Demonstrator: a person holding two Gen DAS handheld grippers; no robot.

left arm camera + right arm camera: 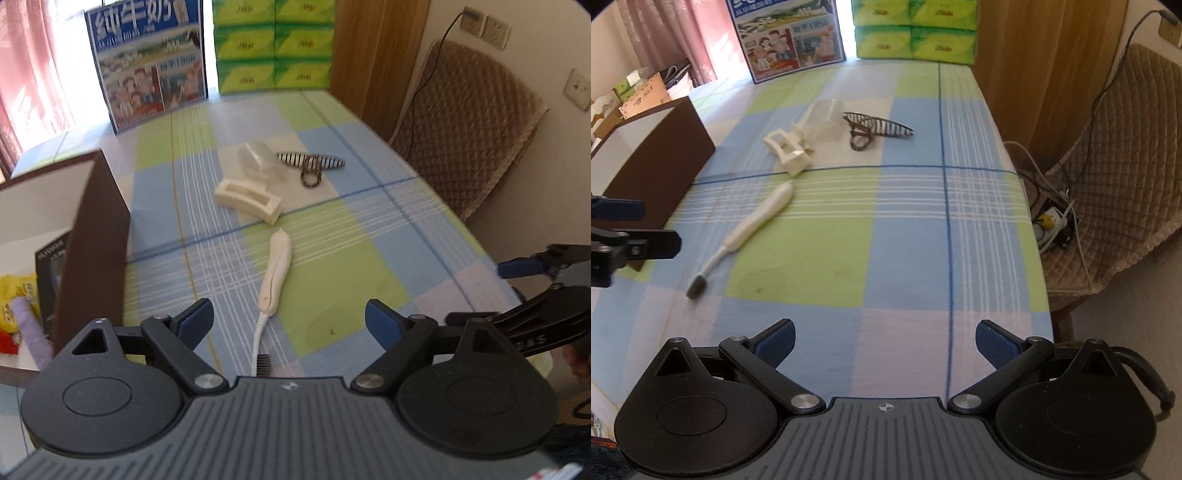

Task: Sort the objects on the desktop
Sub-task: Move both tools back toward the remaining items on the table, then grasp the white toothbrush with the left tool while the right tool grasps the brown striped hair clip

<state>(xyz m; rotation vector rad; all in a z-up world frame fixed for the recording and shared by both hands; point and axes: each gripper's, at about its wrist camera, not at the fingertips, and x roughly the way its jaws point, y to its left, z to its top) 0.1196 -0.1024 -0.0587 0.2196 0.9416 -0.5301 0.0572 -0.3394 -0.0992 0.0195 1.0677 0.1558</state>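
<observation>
Checked tablecloth (905, 240) bore a toothbrush (275, 271) beside the brown box (92, 236). Left gripper (290, 321), jaws spread and empty, hovered over its neck; closing there seemed next. Right gripper (884, 341) idled, agape.

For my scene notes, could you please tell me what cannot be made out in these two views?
- Toothbrush head: left wrist view, partly hidden behind the left gripper body.
- Brown box contents: left wrist view, cut off by the frame edge; right wrist view, hidden by its wall.
- Clear hair clip: shape blurred in both views.
</observation>
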